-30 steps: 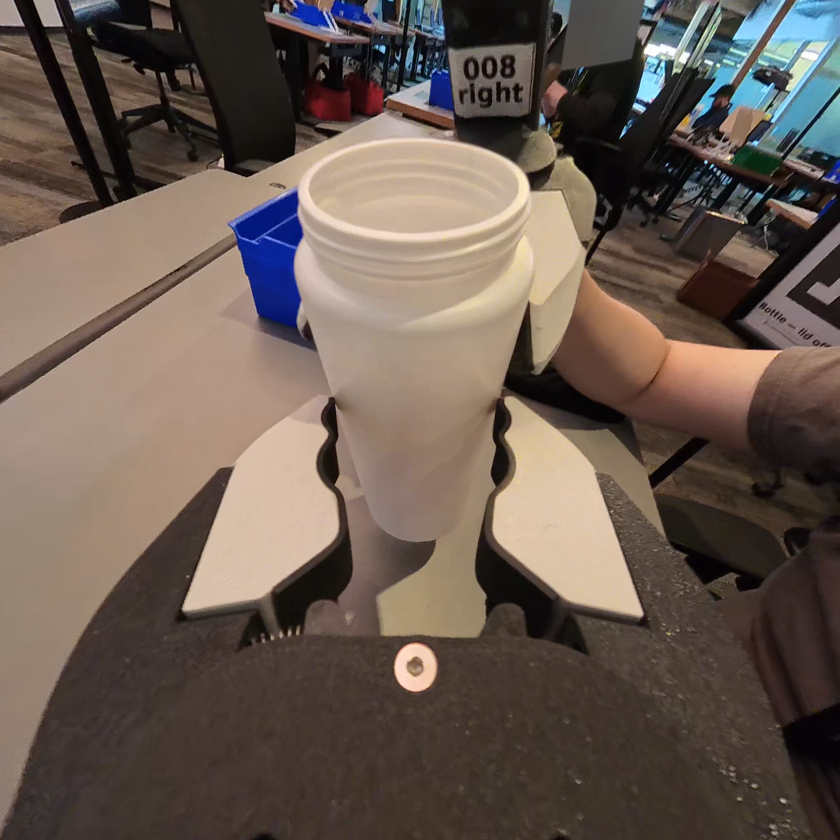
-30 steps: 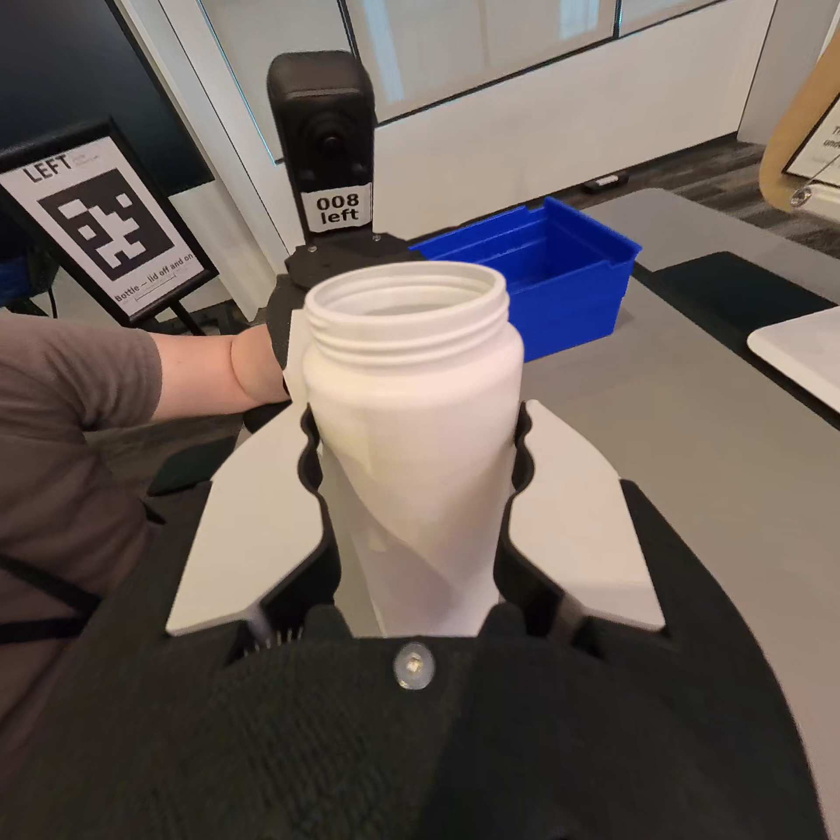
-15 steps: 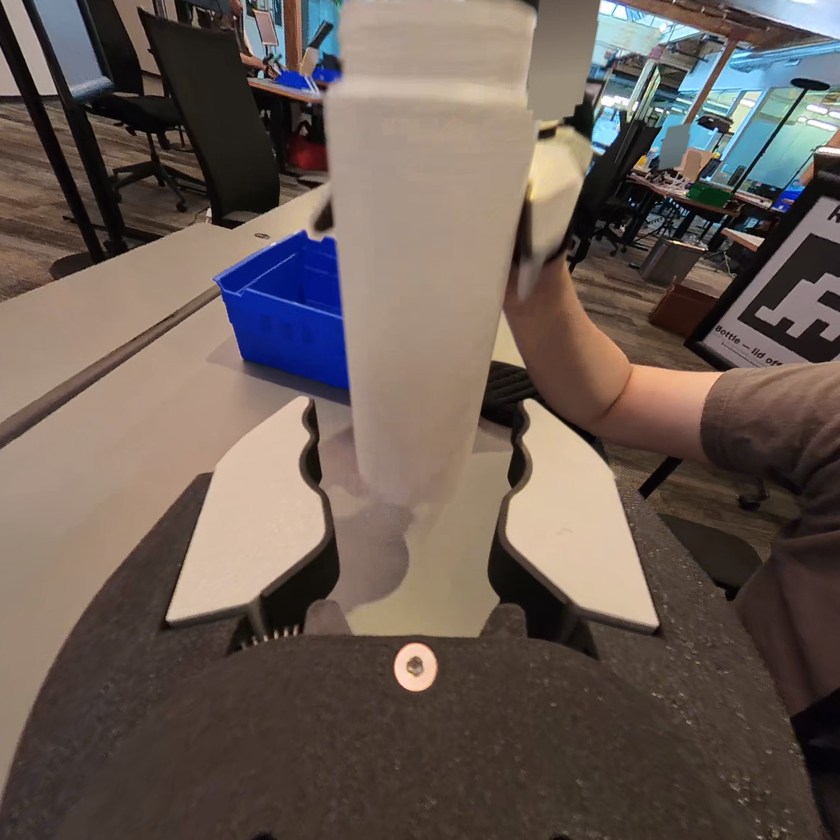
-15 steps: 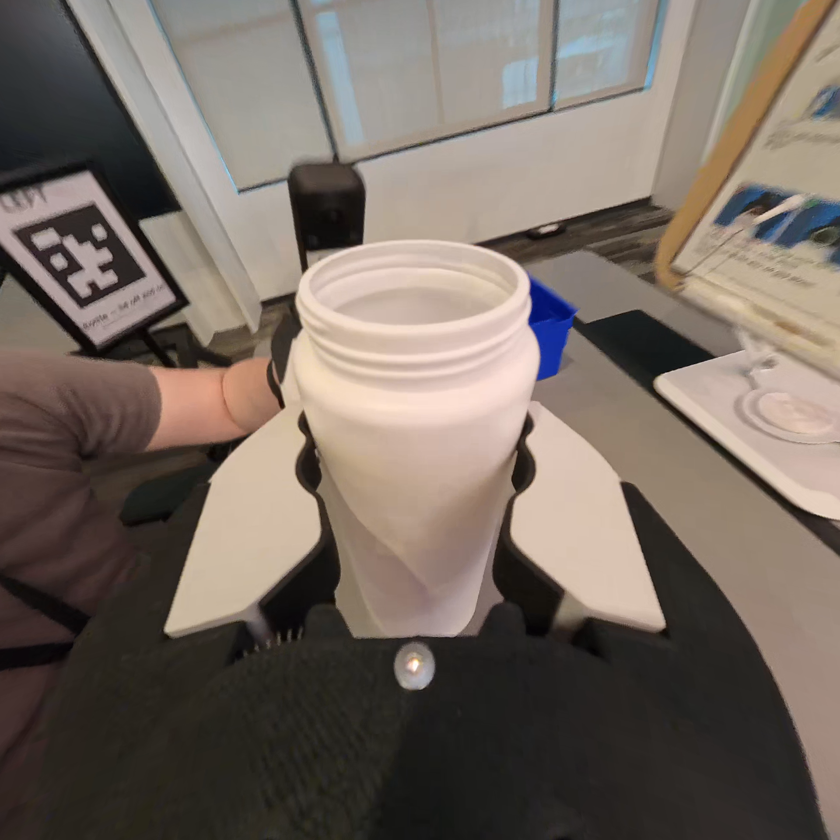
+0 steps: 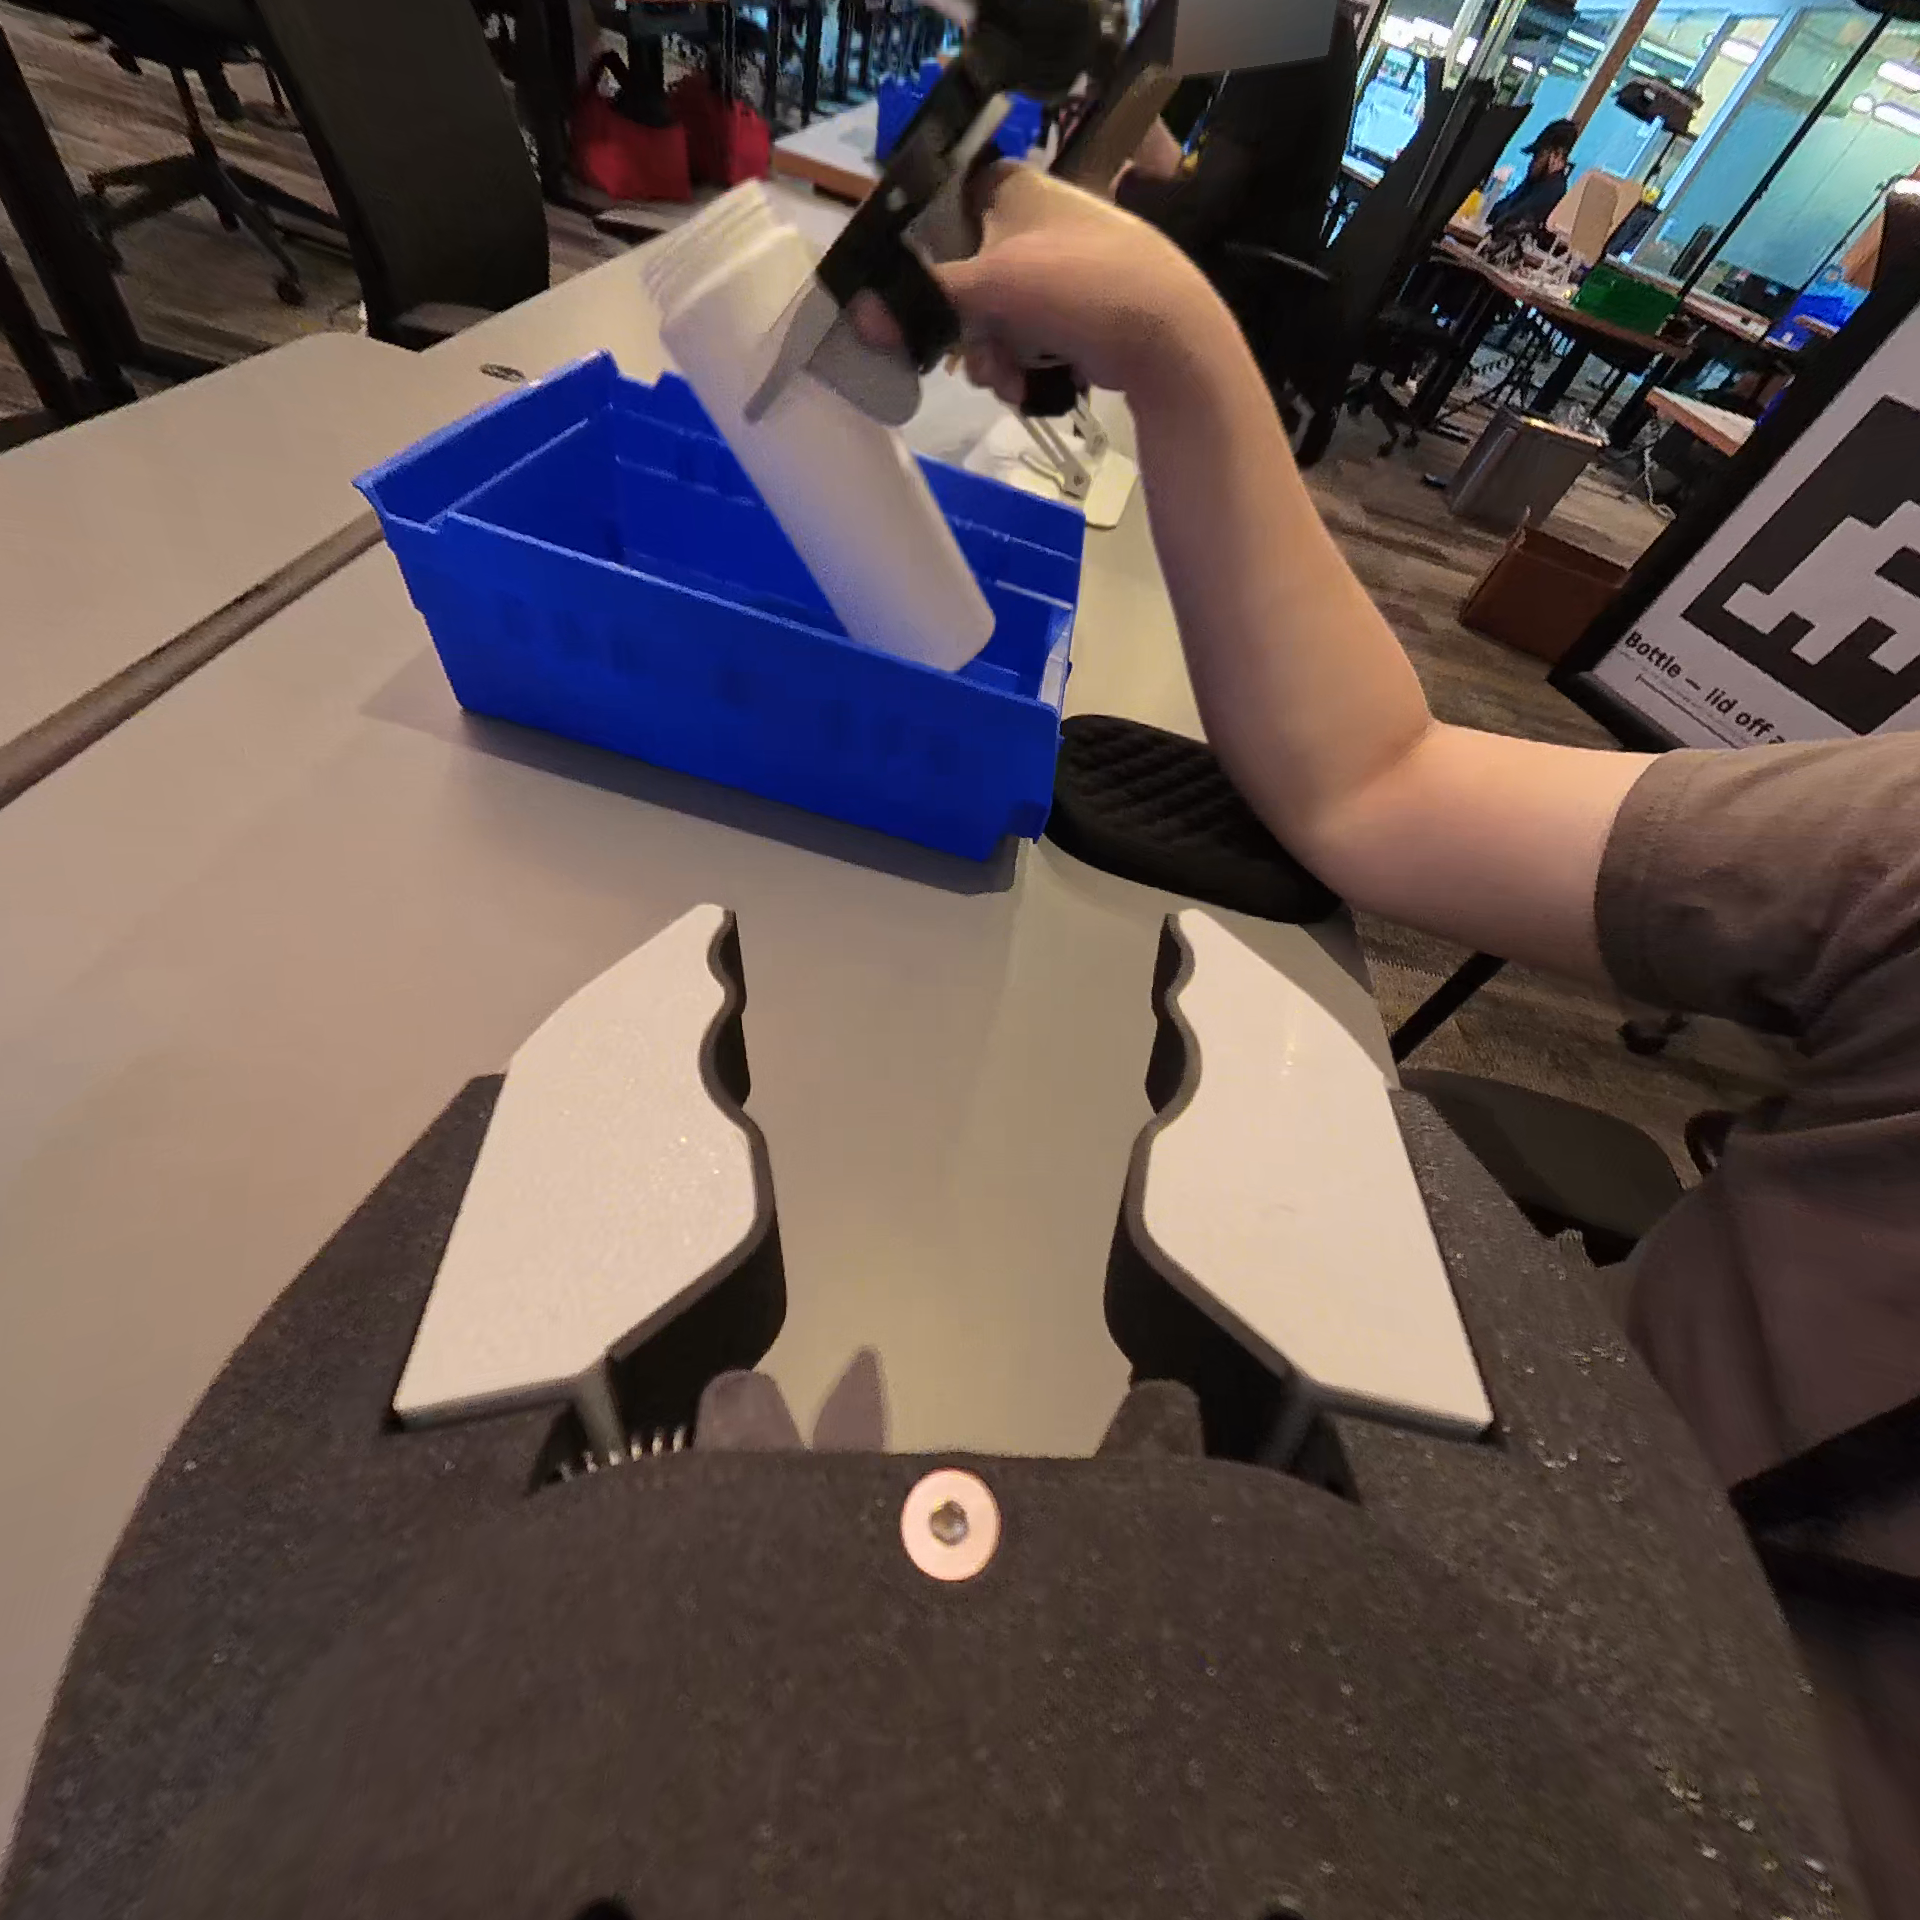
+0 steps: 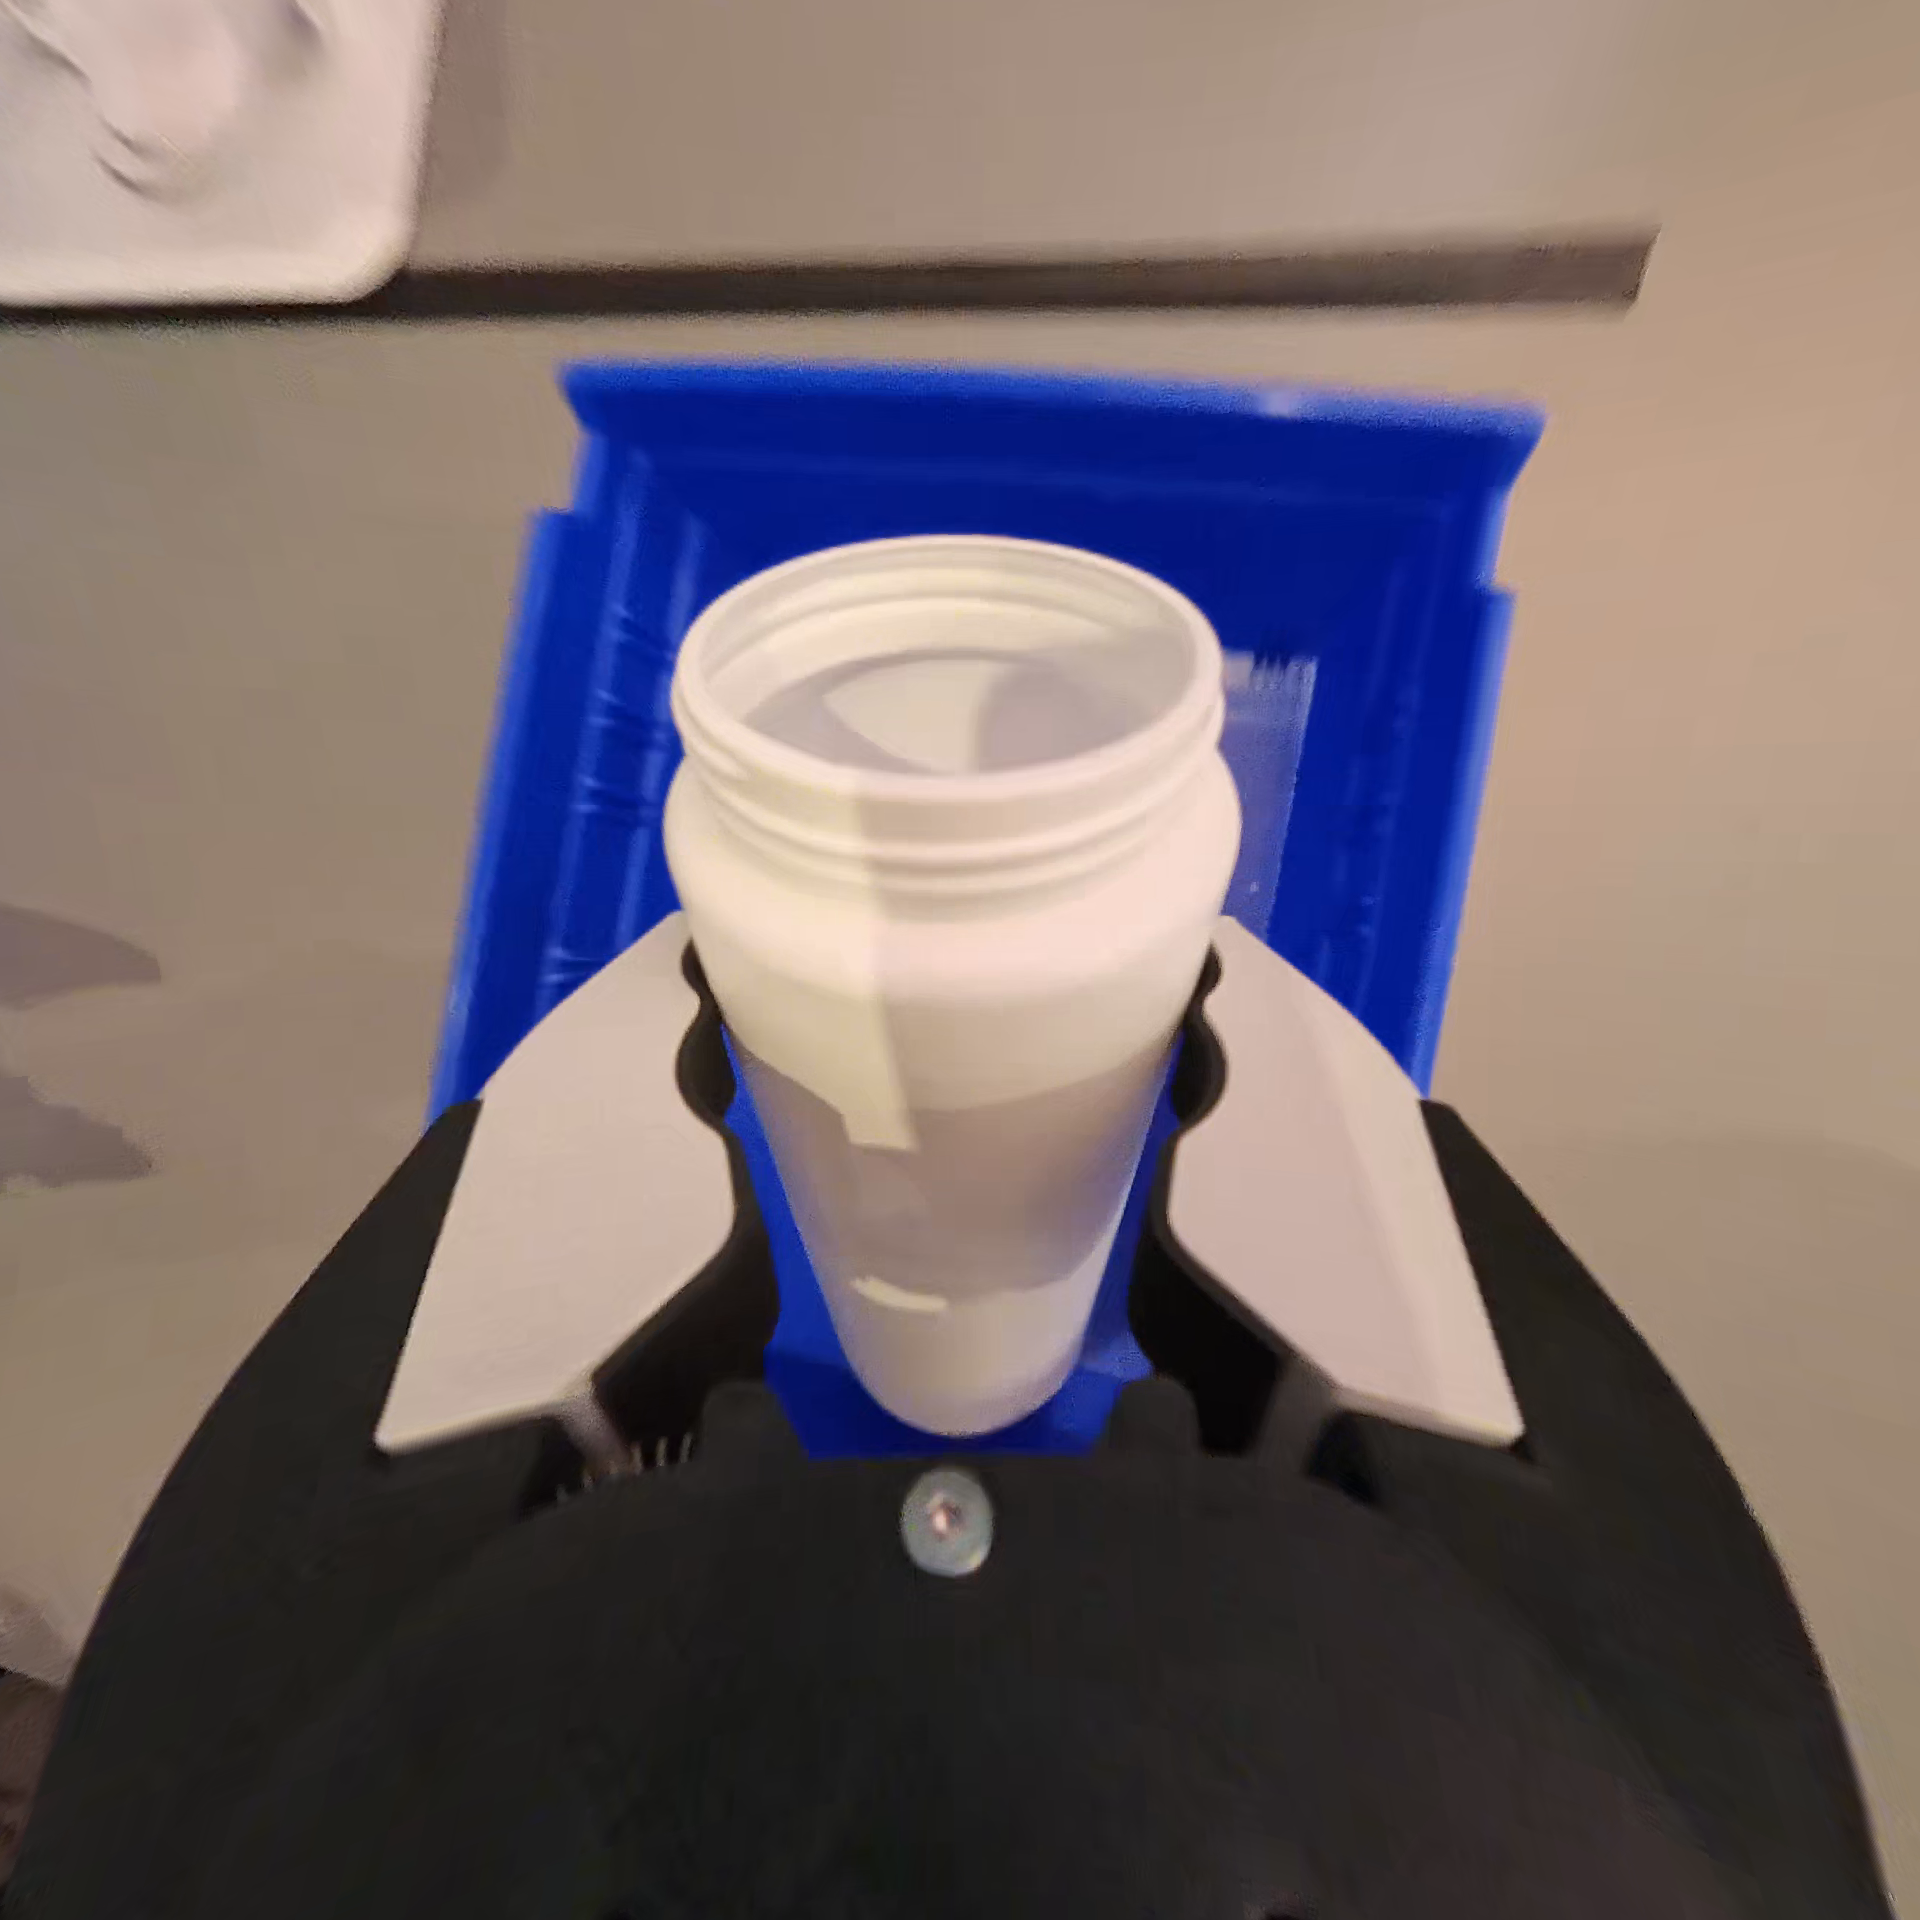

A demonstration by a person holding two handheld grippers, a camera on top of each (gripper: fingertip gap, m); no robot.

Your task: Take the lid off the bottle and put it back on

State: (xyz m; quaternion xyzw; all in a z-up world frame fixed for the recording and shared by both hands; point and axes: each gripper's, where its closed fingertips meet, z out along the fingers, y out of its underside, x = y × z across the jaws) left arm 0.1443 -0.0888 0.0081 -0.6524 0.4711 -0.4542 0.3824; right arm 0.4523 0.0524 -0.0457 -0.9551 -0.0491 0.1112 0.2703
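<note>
A white bottle [image 6: 951, 883] with an open threaded mouth and no lid on it sits between the fingers of my right gripper [image 6: 951, 997], which is shut on its body. It hangs over the blue bin [image 6: 1403, 831]. In the left wrist view the bottle [image 5: 862, 520] is tilted, with its base dipping into the blue bin [image 5: 727, 675] and the right gripper [image 5: 831, 343] clamped on its upper part. My left gripper [image 5: 945, 1018] is open and empty, low over the grey table [image 5: 260, 935] in front of the bin. No lid is in view.
A black padded rest [image 5: 1174, 821] lies by the bin's right end, under the person's forearm [image 5: 1278, 675]. A white stand base [image 5: 1081, 468] sits behind the bin and shows blurred in the right wrist view [image 6: 187, 145]. A marker sign [image 5: 1787, 582] stands at the right.
My left gripper let go of the bottle and drew back toward the near table. My right gripper kept its hold, lifted the bottle and carried it, tilted, over the blue bin.
</note>
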